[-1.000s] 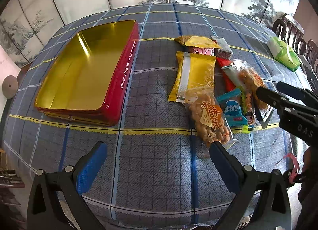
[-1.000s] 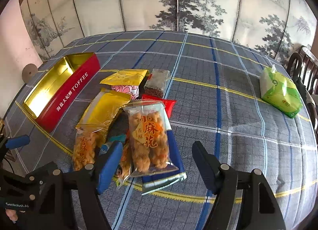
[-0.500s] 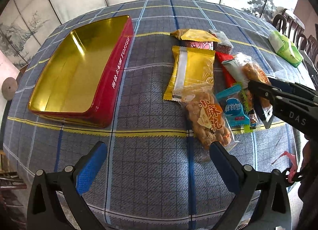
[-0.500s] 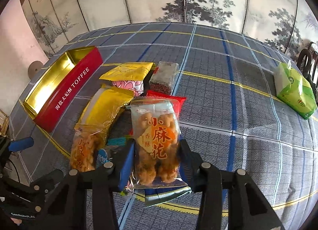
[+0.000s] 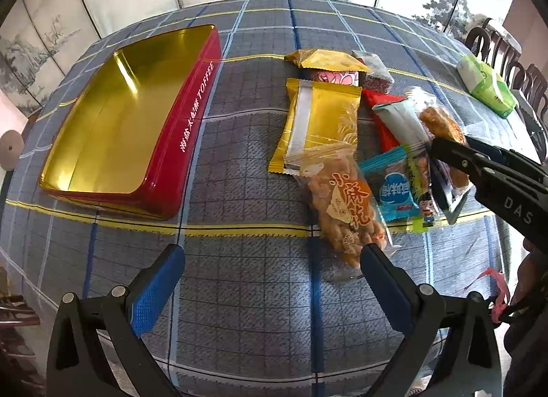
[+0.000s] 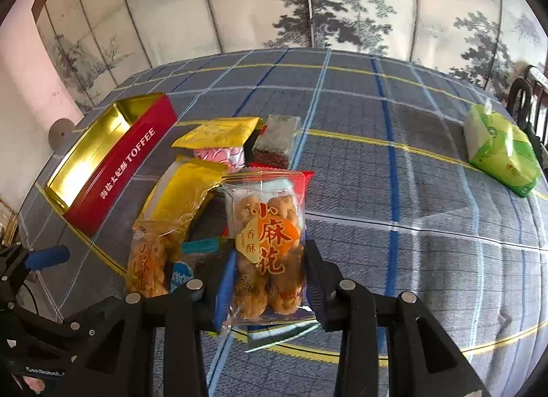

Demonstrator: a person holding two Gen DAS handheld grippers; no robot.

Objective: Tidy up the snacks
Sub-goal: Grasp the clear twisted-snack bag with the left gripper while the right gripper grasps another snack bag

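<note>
Far off to the upper left of the right gripper (image 6: 267, 280) lies the red toffee tin (image 6: 113, 171), open, its gold inside bare; as judged, that is where the snacks belong. It is rigid metal with a low wall, so packets can be dropped in flat without care for the tin itself.

Directly ahead of the same claw, the heap of snack packets (image 5: 342, 129) sprawls on the checked tablecloth (image 6: 394, 191): a gold foil pouch (image 6: 185, 198), a yellow one over a pink pack, a dark block, something red beneath. These are light, crinkly and slick, likely to slide on one another.

Between the right jaws sits the fried-twist bag (image 6: 267, 243), label facing the camera. The jaws are closing and their blue pads already press its two long edges at the lower half, so it counts as clamped. The bag looks light, its film soft and slippery, its contents brittle; a hard squeeze would probably crush the twists, a weak one let the film slip. Holding across the filled body, as here, seems safer than pinching the empty sealed flap.

Just left of that claw rests a second fried-twist bag (image 5: 346, 215), beside a small blue packet (image 5: 397, 191).

Nearer the camera on the other side, the left gripper (image 5: 270, 270) hangs with its jaws wide apart, nothing between them, one fingertip (image 5: 371, 260) close to the second bag's end; whether it touches I cannot tell.
</note>
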